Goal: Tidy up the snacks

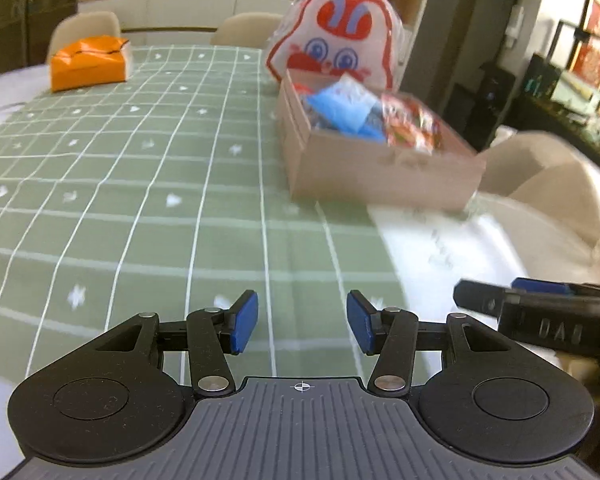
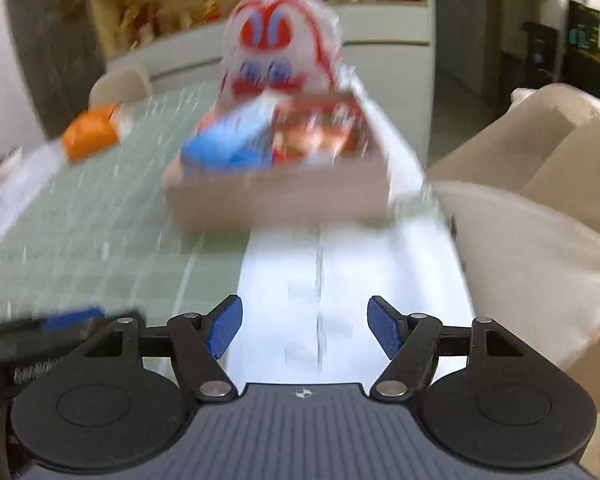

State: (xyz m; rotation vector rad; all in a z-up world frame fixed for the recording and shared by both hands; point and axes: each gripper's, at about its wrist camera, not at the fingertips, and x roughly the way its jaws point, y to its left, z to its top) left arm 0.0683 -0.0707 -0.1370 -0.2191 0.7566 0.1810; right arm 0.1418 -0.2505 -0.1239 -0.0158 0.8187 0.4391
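Both grippers empty above the table; snacks sit in the box.

Left gripper and right gripper: fingers apart, nothing between them. Snacks lie inside the box on the green cloth, rabbit bag just behind it, orange pack well apart.
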